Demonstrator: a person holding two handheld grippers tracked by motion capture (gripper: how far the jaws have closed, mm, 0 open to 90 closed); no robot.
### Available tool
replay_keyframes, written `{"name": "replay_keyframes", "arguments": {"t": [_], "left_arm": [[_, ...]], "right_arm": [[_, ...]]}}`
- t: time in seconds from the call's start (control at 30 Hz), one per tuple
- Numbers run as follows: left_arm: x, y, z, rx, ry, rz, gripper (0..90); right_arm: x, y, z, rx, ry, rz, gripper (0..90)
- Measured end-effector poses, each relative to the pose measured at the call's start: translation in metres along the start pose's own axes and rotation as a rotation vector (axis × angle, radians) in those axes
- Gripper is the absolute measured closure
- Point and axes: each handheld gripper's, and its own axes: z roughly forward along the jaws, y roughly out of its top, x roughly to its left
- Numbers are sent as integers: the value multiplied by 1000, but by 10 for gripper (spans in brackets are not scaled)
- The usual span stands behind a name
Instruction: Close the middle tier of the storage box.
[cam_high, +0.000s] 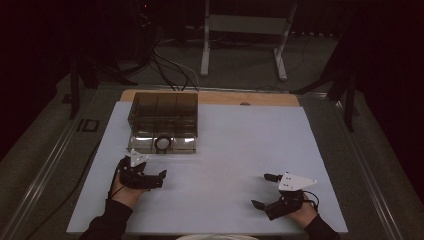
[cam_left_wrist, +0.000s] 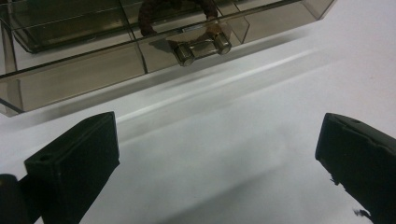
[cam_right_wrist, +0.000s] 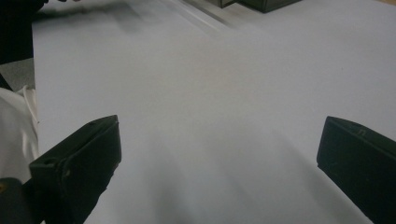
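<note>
A smoky clear organiser box (cam_high: 162, 112) stands at the table's far left. Its bottom drawer (cam_high: 145, 146) sticks out toward me, and a dark ring (cam_high: 163, 143) lies in it. In the left gripper view the drawer front (cam_left_wrist: 93, 77) carries a handle with two metal studs (cam_left_wrist: 203, 45), and the dark ring (cam_left_wrist: 154, 11) lies behind them. My left gripper (cam_high: 159, 177) is open just in front of the drawer, with nothing between its jaws (cam_left_wrist: 217, 163). My right gripper (cam_high: 263, 190) is open over the bare sheet at the near right, also holding nothing (cam_right_wrist: 219, 163).
A pale sheet (cam_high: 235, 145) covers the table, and a wooden strip (cam_high: 260, 97) shows at its far edge. Beyond the table are cables (cam_high: 170, 67) and a white stand (cam_high: 245, 25) on the floor. A corner of the box (cam_right_wrist: 261, 3) is at the top of the right gripper view.
</note>
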Motion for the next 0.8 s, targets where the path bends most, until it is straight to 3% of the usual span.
{"name": "replay_keyframes", "arguments": {"t": [0.17, 0.23, 0.43, 0.8], "left_arm": [[0, 0, 0, -1, 8, 18, 47], [-1, 0, 1, 7, 18, 53, 65], [-2, 2, 2, -12, 25, 55, 171], [1, 0, 3, -28, 84, 62, 399]], "right_arm": [[0, 0, 1, 5, 1, -1, 0], [0, 0, 1, 3, 2, 0, 0], [-1, 0, 0, 2, -1, 3, 0], [-1, 0, 1, 2, 1, 3, 0]]}}
